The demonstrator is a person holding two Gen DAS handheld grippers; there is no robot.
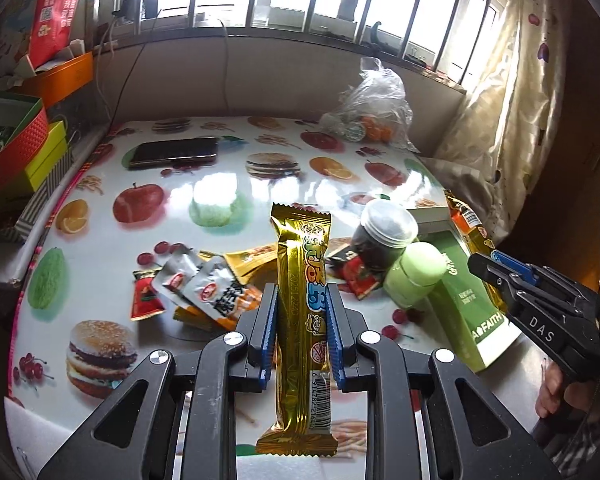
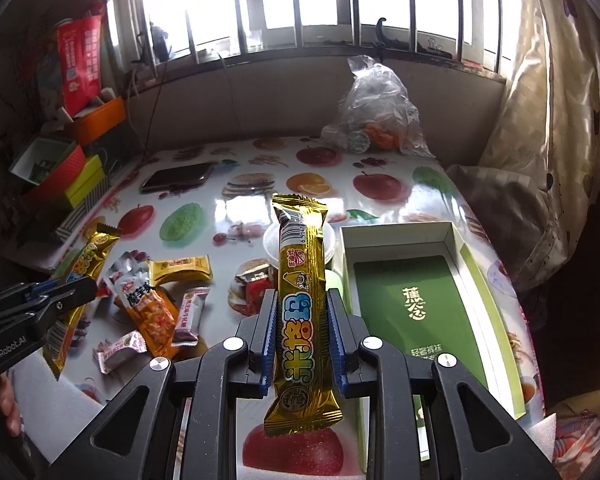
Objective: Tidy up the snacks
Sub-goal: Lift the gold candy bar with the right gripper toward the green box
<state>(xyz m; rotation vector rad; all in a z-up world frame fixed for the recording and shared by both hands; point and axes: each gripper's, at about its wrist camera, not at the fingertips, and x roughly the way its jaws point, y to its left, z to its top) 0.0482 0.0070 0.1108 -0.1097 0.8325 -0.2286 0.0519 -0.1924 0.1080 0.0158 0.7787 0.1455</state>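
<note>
Snacks were spread all over the fruit-and-burger tablecloth [image 1: 228,196], and two of them were already off it — each gripper had its own gold bar. The left gripper [image 1: 302,332] was clamped on a gold snack bar [image 1: 303,312], blue pads pressing both sides, with the bar standing upright between the fingers and hanging above the table. The right gripper [image 2: 302,336] was doing the same thing: jaws squeezed on a second gold bar [image 2: 302,320], also upright, barcode end up.

In the left wrist view the right gripper showed at the right edge, with a bit of the person's hand [image 1: 552,392] under it. In the right wrist view the left gripper showed at the left edge, its bar sticking out past the fingers.

The rest of the pile stayed on the table: a few small packets [image 2: 156,312] in orange, silver, pink and yellow lay in a loose heap left of centre. An open green box [image 2: 412,296] sat on the right side of the table — inside looked empty apart from its printed green bottom. A dark jar with a clear lid [image 1: 384,236] and a pale green bottle [image 1: 414,276] were just beside that box. Farther back were a phone [image 1: 174,152] and a clear plastic bag [image 1: 370,108] with something orange inside, near the window.
</note>
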